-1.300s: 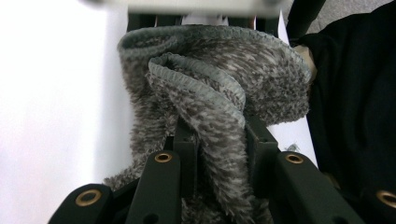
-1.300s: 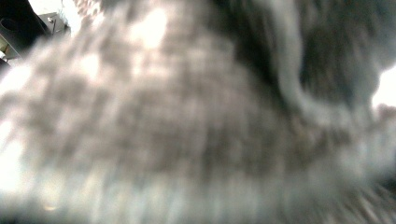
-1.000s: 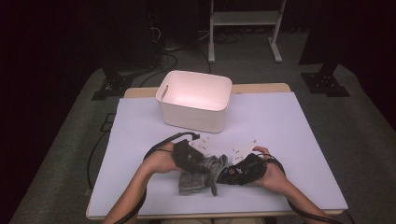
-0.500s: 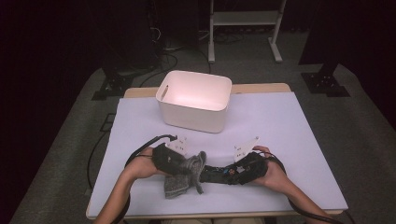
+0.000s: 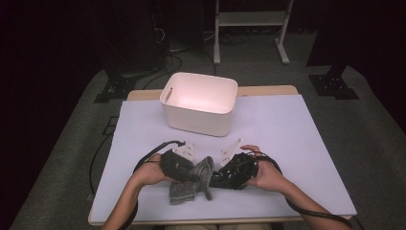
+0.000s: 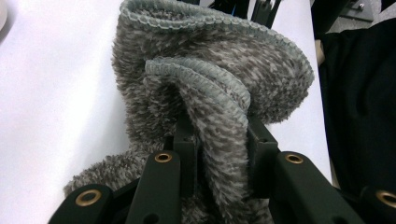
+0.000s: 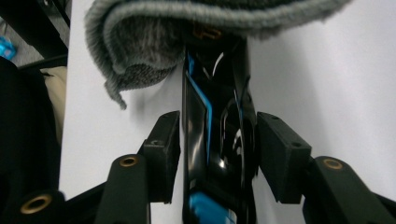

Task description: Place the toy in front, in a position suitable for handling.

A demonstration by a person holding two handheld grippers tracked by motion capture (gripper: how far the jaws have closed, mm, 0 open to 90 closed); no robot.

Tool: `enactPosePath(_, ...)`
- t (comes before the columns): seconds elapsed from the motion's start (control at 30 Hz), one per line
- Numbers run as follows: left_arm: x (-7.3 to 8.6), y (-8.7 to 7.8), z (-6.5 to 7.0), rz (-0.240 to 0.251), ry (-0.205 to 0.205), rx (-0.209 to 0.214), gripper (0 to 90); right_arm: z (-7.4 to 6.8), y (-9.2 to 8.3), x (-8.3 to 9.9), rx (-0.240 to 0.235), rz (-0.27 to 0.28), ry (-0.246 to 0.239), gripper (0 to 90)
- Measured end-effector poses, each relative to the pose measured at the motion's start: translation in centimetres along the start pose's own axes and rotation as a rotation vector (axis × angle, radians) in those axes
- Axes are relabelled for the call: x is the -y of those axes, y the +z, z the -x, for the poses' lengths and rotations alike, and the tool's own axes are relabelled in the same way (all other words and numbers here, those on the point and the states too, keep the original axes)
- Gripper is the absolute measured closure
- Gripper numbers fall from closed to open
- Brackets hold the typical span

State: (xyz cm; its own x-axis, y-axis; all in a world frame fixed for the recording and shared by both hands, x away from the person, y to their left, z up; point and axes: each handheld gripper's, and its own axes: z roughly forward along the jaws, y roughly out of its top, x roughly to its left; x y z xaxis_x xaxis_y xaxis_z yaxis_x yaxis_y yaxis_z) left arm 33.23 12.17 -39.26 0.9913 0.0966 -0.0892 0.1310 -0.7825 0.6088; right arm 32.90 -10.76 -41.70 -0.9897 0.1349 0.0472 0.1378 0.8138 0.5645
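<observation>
Two grippers meet over a grey cloth at the near edge of the table.

High view: the cloth (image 5: 192, 183) lies bunched on the white-covered table (image 5: 297, 143), between the left gripper (image 5: 194, 173) and the right gripper (image 5: 218, 178), with a white bin (image 5: 199, 103) standing farther back. Left gripper view: the jaws are clamped on a raised fold of the cloth (image 6: 210, 93), the pile bulging above them. Right gripper view: the jaws have just been opening and now stand apart either side of a glossy black part with blue trim (image 7: 217, 140), not pressing on it; the cloth (image 7: 140, 42) hangs over its far end.
</observation>
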Motion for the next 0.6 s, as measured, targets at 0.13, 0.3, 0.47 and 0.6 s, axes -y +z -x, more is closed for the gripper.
enactPosePath(0.13, 0.1, 0.2, -0.1, 0.013, -0.008, 0.007, 71.0, 0.3, 0.8, -0.9, -0.014, -0.027, -0.003, 51.0)
enactPosePath(0.3, 0.7, 0.3, -0.4, 0.05, -0.021, 0.022, 71.0, 0.5, 2.1, -2.3, -0.03, -0.071, -0.004, 54.1)
enactPosePath(0.47, 1.3, 0.1, -0.4, 0.055, -0.04, 0.023, 71.0, 0.4, 2.4, -2.8, -0.025, -0.098, -0.031, 56.0)
enactPosePath(0.6, 2.0, 0.0, -0.5, 0.052, -0.056, 0.015, 71.0, 0.3, 2.2, -2.5, -0.017, -0.073, -0.024, 56.2)
